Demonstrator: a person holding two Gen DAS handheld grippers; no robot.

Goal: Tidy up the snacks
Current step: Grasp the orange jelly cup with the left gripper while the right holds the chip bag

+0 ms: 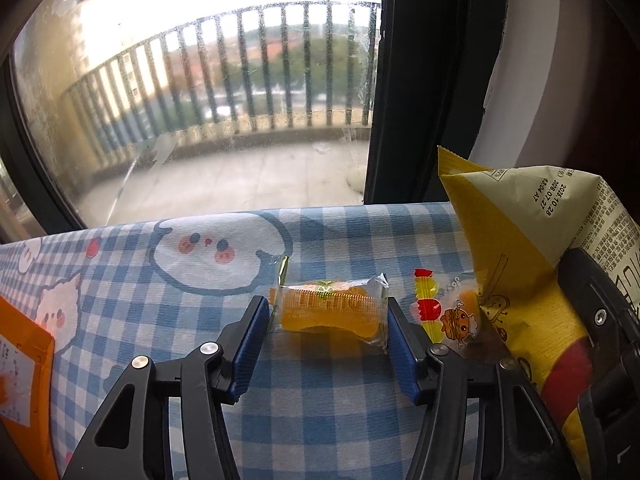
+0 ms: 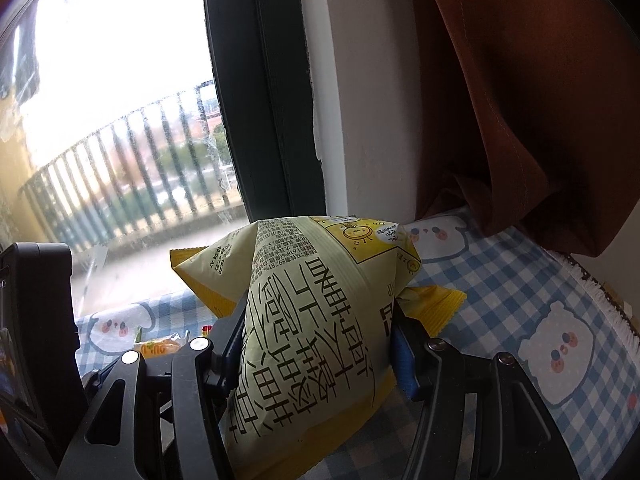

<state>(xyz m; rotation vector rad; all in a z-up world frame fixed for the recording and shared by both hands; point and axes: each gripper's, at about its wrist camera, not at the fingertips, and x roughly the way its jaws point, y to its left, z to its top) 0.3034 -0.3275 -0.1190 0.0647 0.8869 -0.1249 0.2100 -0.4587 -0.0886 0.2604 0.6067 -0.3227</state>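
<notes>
A small clear packet with an orange jelly snack lies on the blue checked tablecloth. My left gripper straddles it, and the blue pads touch both wrapper ends. The same packet shows low on the left of the right wrist view. A large yellow snack bag with black print stands between the fingers of my right gripper, which is shut on it and dents its sides. In the left wrist view that bag rises at the right, just beside the jelly packet.
A small clear packet with a burger cartoon lies between the jelly packet and the bag. An orange box sits at the left edge. A window runs along the table's far edge. A brown curtain hangs at the right.
</notes>
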